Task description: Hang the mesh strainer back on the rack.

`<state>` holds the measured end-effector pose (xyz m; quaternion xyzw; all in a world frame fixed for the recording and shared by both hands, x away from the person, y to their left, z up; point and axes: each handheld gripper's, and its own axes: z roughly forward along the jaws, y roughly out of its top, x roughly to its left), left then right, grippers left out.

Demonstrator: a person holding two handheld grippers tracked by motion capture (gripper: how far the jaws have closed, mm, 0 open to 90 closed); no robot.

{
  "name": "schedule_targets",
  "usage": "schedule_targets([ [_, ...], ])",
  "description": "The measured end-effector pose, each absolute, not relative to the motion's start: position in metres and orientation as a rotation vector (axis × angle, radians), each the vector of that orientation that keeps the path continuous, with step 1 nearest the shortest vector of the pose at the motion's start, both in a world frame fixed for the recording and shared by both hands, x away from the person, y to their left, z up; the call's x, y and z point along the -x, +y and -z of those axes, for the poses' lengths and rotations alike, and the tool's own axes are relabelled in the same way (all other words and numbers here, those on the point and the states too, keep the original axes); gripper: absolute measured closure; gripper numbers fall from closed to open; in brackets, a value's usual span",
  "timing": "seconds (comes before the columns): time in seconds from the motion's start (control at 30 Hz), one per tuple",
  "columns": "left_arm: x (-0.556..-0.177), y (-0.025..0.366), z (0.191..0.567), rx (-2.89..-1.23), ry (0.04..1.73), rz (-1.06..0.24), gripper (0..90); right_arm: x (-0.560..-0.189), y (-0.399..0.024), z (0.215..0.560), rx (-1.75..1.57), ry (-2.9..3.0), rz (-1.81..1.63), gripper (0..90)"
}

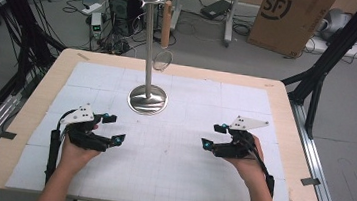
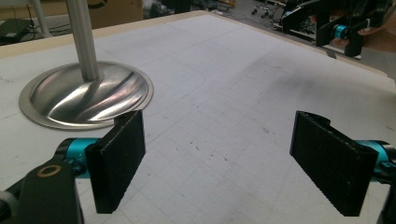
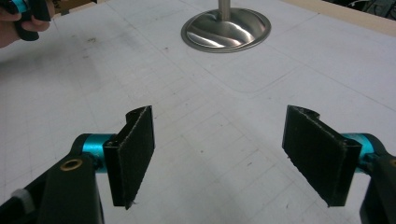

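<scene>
A: What can go wrong for you from here?

B: The main danger is the metal stand (image 1: 148, 52). It is tall and thin, on a round foot, and it stands upright on the white mat (image 1: 168, 175), at the far middle of the table (image 1: 288, 112), between your two hands and a little beyond them. If you reach for the top and push the pole sideways with a jaw or a cable, I think it can tip over.

A: And the small things on it?

B: A thin wire ring (image 1: 163, 60) seems to hang beside the pole. It is too small for me to say how it is fixed. A fast move could knock it off, or the pads could bend it if you close too hard.

A: How are my tongs now?

B: The left tongs (image 1: 114, 128) are wide open. There is only mat between the pads, and they hold nothing. The right tongs (image 1: 213, 136) are also wide open and empty. Both are low over the mat and well apart from the stand and from each other, so nothing is touched yet
</scene>
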<state>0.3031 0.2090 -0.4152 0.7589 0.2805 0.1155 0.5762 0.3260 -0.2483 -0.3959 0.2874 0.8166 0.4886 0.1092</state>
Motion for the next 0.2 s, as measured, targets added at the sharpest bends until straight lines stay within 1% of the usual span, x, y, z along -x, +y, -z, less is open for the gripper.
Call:
schedule_targets([
  [0.2,-0.303,0.208,0.4155,-1.774,0.661,-0.268,18.7,-0.3236,-0.2502,0.4,-0.867,2.4,-1.447,24.5],
])
